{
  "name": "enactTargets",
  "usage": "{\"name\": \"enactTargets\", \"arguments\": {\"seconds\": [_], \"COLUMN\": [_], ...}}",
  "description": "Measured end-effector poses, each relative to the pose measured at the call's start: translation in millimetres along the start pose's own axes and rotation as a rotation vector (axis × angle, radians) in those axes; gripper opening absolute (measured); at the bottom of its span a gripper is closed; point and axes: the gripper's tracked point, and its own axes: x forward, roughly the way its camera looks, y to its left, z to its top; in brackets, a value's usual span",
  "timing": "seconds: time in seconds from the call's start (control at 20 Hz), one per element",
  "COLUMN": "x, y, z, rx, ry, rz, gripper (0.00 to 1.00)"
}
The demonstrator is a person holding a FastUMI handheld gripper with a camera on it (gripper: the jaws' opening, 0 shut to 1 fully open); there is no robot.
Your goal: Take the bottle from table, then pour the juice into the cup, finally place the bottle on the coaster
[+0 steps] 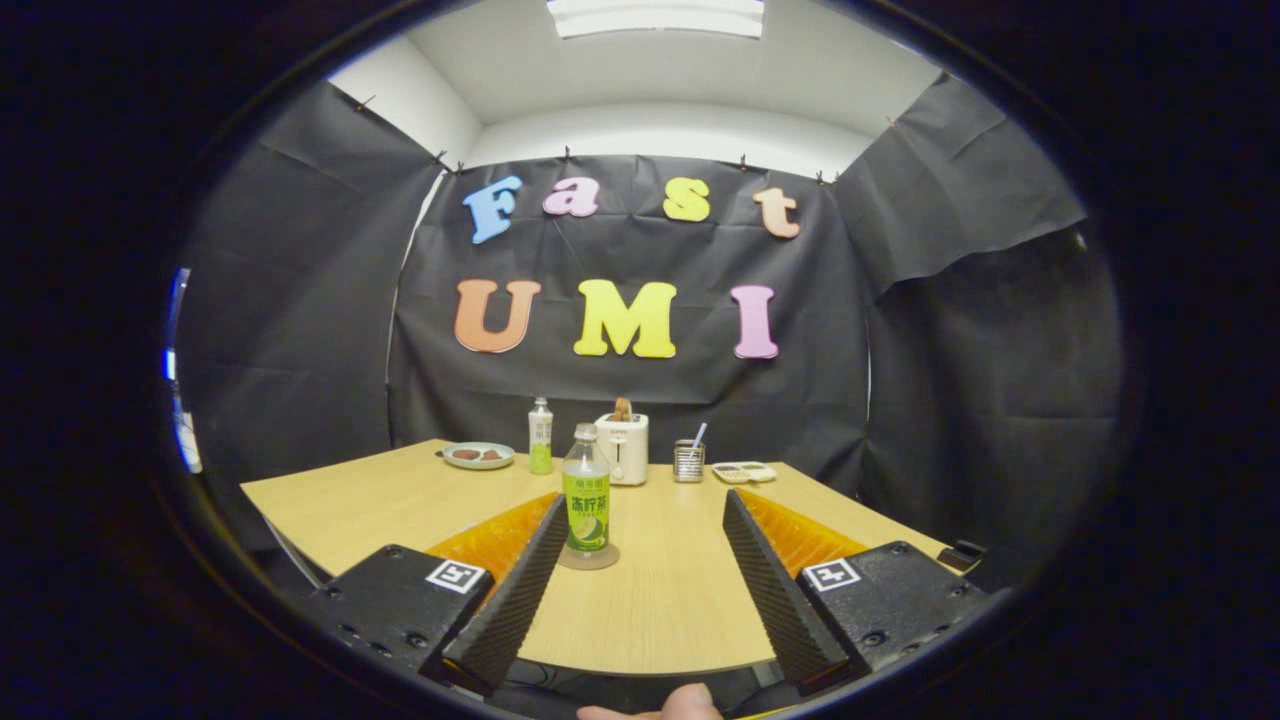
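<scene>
A clear bottle [587, 490] with a green label and pale cap stands upright on a round coaster [589, 559] on the wooden table [660, 600]. My gripper [644, 500] is open, its fingers spread wide and holding nothing. The bottle stands close beside the left fingertip [553, 512], just inside the gap and far from the right finger [742, 520]. I cannot tell whether the left finger touches it. A small metal cup [688, 462] with a stick in it stands at the back of the table, beyond the fingers.
Along the table's far edge stand a second green-labelled bottle [540, 437], a white toaster [622, 449], a plate [478, 456] with food and a small tray [744, 472]. Black cloth walls close in the table. A person's fingertip [672, 706] shows below the fingers.
</scene>
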Motion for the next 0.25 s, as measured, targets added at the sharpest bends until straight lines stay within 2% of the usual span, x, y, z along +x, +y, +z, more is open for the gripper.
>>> {"name": "enactTargets", "arguments": {"seconds": [0.25], "x": [0.5], "y": [0.3], "z": [1.0], "rx": [0.013], "ry": [0.005], "rz": [-0.013], "gripper": [1.00]}}
